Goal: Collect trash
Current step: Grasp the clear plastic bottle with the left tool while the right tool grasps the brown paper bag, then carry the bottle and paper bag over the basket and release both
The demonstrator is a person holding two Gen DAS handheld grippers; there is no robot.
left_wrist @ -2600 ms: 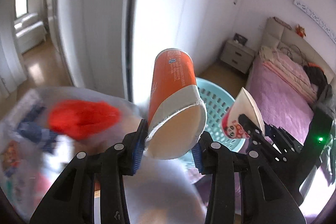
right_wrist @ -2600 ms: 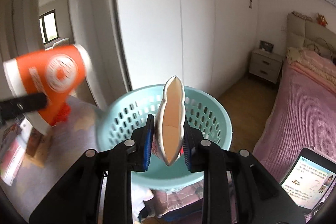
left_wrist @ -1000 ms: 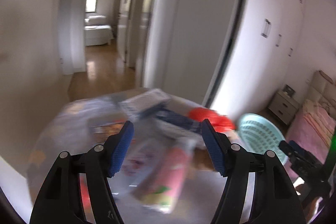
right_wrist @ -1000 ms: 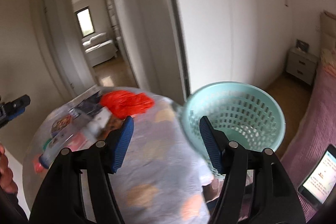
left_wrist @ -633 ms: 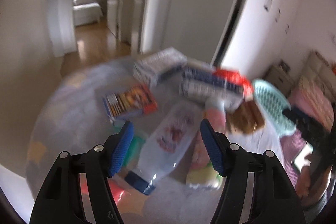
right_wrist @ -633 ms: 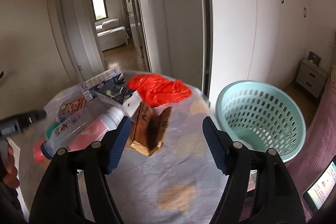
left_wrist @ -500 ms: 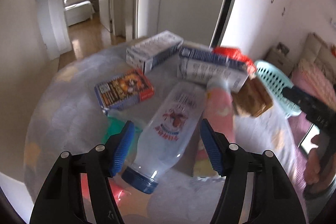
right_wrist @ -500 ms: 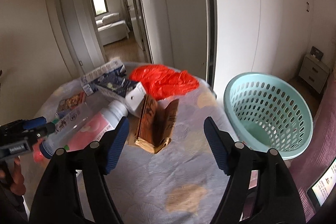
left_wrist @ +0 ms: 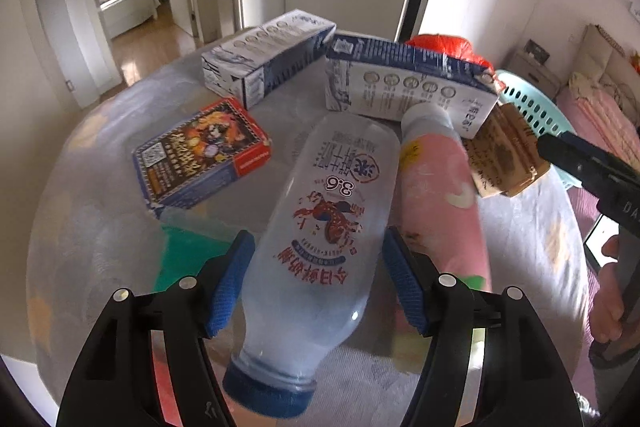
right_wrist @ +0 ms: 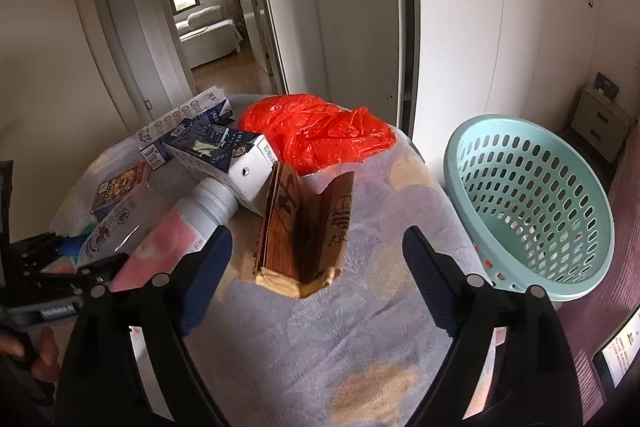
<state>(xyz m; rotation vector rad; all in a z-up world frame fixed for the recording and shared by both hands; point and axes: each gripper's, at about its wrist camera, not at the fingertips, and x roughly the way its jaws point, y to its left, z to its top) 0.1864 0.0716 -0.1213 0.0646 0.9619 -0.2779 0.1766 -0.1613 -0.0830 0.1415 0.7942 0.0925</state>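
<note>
A clear plastic bottle (left_wrist: 316,247) with a blue cap lies on the round table (right_wrist: 384,339). My left gripper (left_wrist: 318,281) is open, its blue pads on either side of the bottle's body. A pink bottle (left_wrist: 438,203) lies beside it. My right gripper (right_wrist: 316,279) is open and empty, just in front of a flattened brown paper box (right_wrist: 308,227). The teal laundry basket (right_wrist: 532,203) stands right of the table. The left gripper (right_wrist: 80,267) also shows in the right wrist view.
Two blue-and-white cartons (left_wrist: 408,83) (left_wrist: 268,57), a small colourful box (left_wrist: 200,153), a green item (left_wrist: 184,255) and a crumpled red plastic bag (right_wrist: 316,133) lie on the table. White wardrobes stand behind. A pink bed (left_wrist: 600,115) is at right.
Both grippers let go of the cups they held and swung from the basket to the table. The left gripper has come down around the clear bottle; the right has neared the brown box.
</note>
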